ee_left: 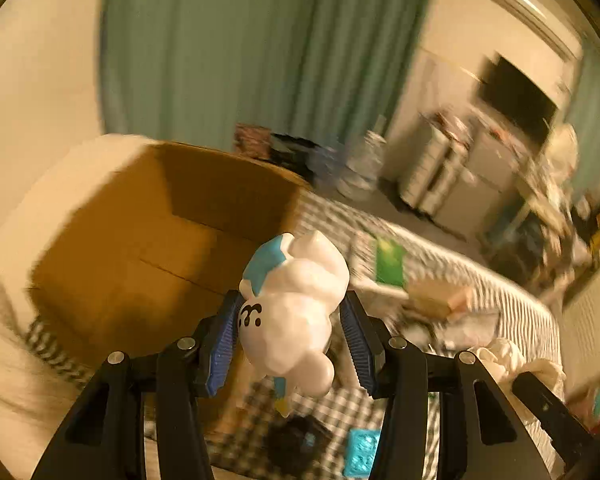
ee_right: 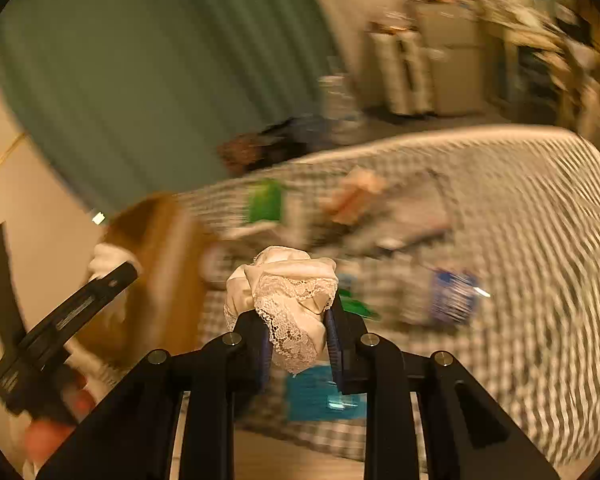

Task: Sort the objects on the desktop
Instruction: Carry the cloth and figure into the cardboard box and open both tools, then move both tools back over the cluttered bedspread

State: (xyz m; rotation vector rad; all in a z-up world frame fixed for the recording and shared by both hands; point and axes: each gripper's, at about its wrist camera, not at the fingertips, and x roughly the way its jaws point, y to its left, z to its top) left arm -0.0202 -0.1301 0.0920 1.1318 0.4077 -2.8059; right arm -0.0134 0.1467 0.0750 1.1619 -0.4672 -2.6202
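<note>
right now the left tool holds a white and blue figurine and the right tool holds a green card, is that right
Not quite. The right tool holds a cream lace-trimmed cloth, not a green card, as the right wrist view shows. The left tool does hold the white and blue figurine.

The figurine sits between the left gripper's 2 fingers, above the checked cloth. The cardboard box stands on that cloth to its left and behind it. The lace fabric is pinched in the right gripper, right of the box, with clutter lying on the cloth beyond.
</note>
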